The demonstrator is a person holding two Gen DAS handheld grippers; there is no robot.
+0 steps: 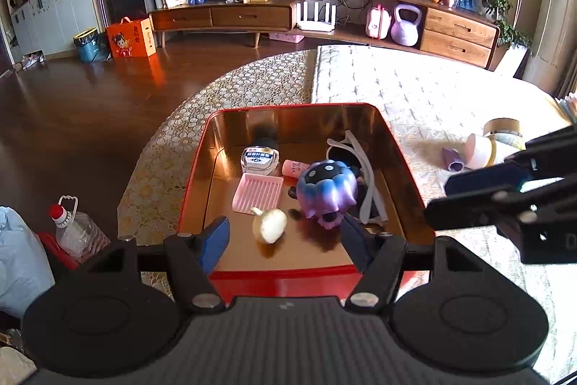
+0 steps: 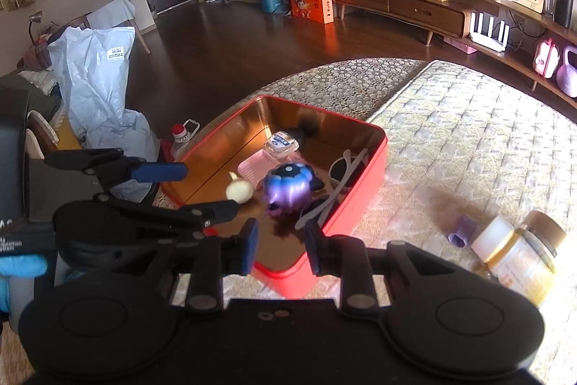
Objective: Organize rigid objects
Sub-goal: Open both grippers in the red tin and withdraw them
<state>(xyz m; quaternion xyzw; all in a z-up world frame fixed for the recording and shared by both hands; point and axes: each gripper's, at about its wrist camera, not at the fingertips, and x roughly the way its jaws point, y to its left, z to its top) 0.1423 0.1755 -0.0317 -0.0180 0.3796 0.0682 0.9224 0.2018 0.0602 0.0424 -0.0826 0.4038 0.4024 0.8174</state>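
Note:
A red tin box (image 1: 411, 190) (image 2: 360, 190) with a shiny gold inside sits on the bed. In it lie a purple-blue toy (image 1: 326, 188) (image 2: 288, 188), a garlic bulb (image 1: 269, 224) (image 2: 239, 191), a pink ridged tray (image 1: 256, 192) (image 2: 258, 168), a small clear bottle (image 1: 259, 161) (image 2: 282, 141), a pink tube (image 1: 295, 167) and white-framed sunglasses (image 1: 360, 168) (image 2: 342, 175). My left gripper (image 1: 285, 240) (image 2: 202, 190) is open and empty over the box's near edge. My right gripper (image 2: 281, 246) (image 1: 476, 197) is open and empty, just right of the box.
On the bedspread right of the box lie a small purple piece (image 1: 455, 161) (image 2: 461, 231), a white-capped jar (image 1: 481, 150) (image 2: 519, 255) and a brown-lidded jar (image 1: 503, 128) (image 2: 544, 226). A water bottle (image 1: 77, 233) and a pale plastic bag (image 2: 104, 89) stand left of the bed.

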